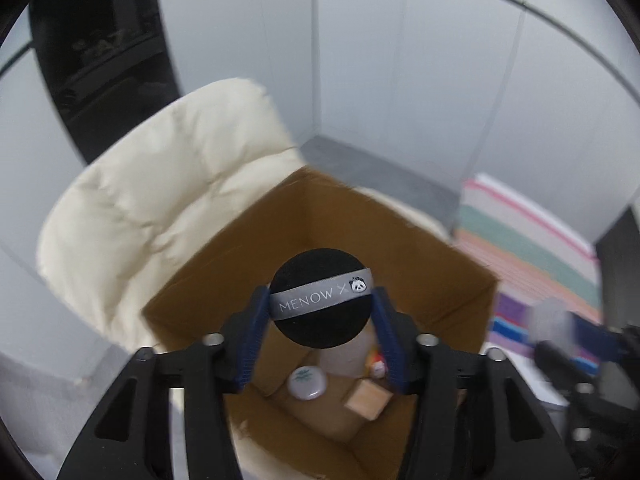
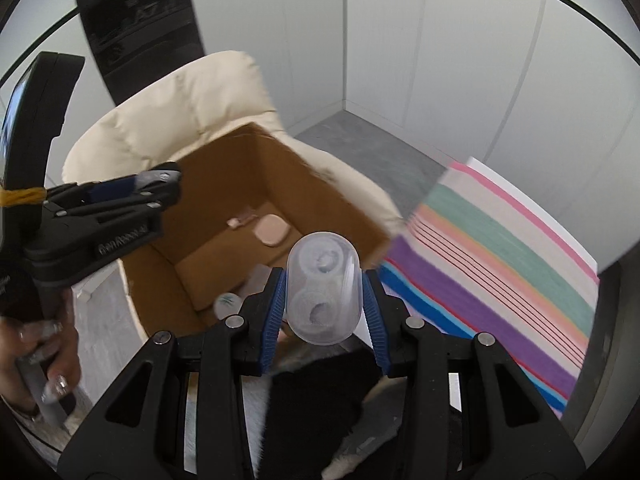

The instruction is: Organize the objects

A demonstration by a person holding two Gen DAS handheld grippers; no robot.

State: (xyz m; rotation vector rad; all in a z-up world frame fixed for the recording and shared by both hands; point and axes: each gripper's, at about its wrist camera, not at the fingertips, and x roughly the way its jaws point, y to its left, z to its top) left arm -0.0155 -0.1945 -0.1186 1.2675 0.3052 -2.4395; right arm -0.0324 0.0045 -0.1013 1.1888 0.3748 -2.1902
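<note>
My left gripper (image 1: 320, 308) is shut on a round black powder puff (image 1: 322, 298) with a grey "MENOW" ribbon, held above an open cardboard box (image 1: 224, 268). In the box lie a white round compact (image 1: 307, 383), a small wooden block (image 1: 368, 400) and a pale cup. My right gripper (image 2: 324, 300) is shut on a clear plastic oval case (image 2: 323, 288), held above the box's near right edge (image 2: 372, 240). The left gripper (image 2: 160, 184) shows at the left of the right wrist view, over the box. A pink case (image 2: 273, 229) lies on the box floor.
The box rests on a cream cushioned chair (image 1: 160, 184). A striped cloth (image 2: 500, 256) lies to the right. A black furry item (image 2: 316, 400) sits below my right gripper. Grey walls and floor lie behind. A hand with decorated nails (image 2: 48, 364) holds the left gripper.
</note>
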